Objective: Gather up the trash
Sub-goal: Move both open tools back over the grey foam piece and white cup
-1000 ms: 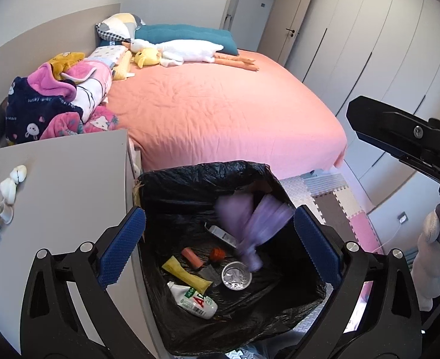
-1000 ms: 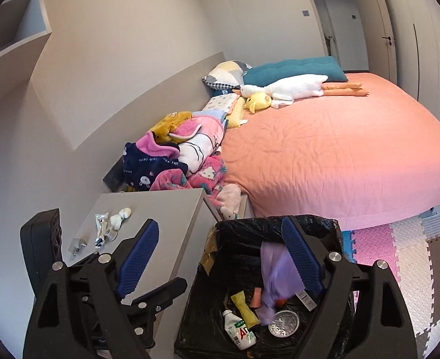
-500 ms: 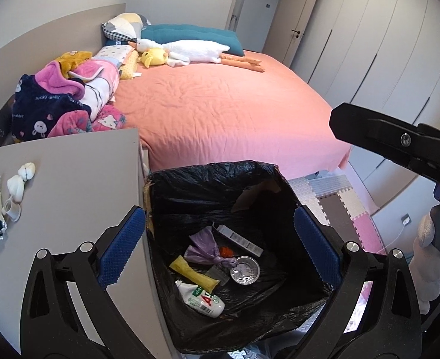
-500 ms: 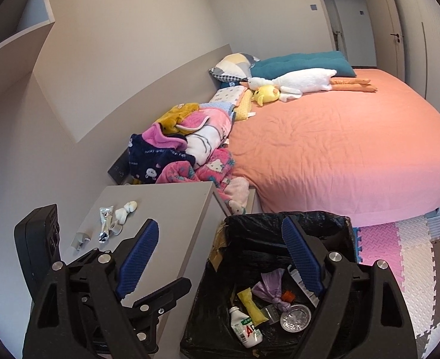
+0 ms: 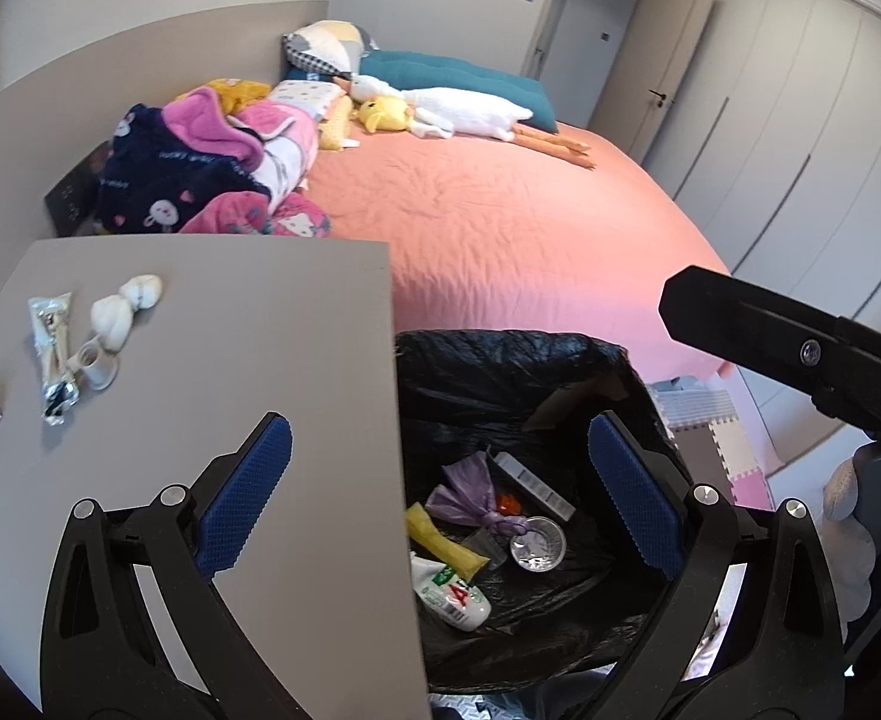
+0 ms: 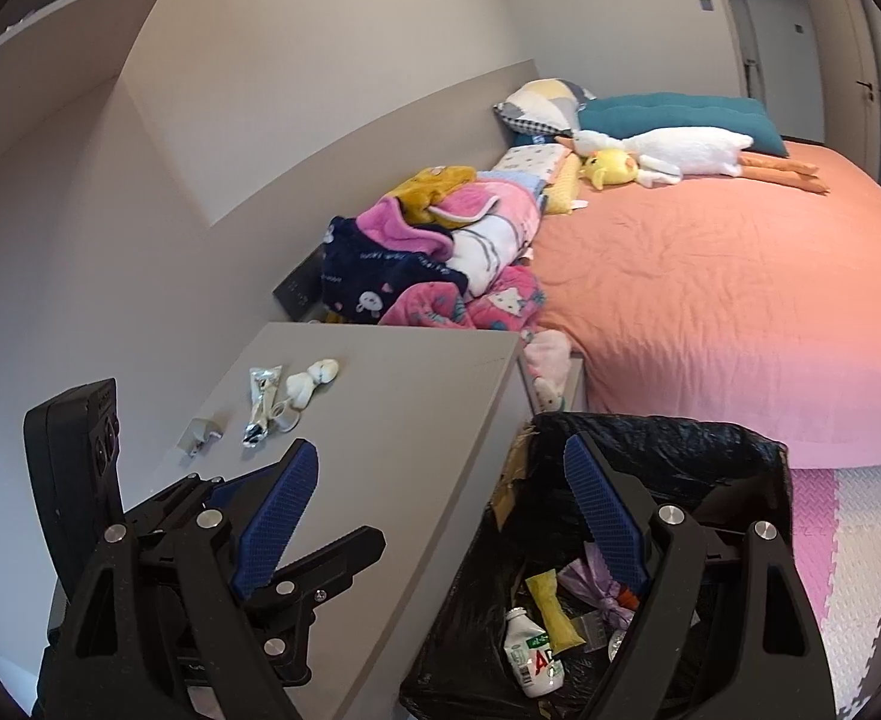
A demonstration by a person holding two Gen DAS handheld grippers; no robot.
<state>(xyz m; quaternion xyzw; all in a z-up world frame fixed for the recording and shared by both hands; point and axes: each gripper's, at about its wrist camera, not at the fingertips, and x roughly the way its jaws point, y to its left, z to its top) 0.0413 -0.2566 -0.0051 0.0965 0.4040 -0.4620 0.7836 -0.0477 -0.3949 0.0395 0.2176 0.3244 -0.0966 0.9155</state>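
Black-lined trash bin (image 5: 500,360) holds purple bag (image 5: 470,495), bottle (image 5: 452,597), yellow wrapper (image 5: 443,543); both claws spread, empty.

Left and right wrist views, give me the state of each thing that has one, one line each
left gripper: open, empty
right gripper: open, empty
trash bin: open, black liner in place, partly filled
purple bag: lying crumpled in the bin
white bottle: on its side in the bin
silver wrapper: lying on the nightstand, uncollected
white tissue wads: on the nightstand, uncollected
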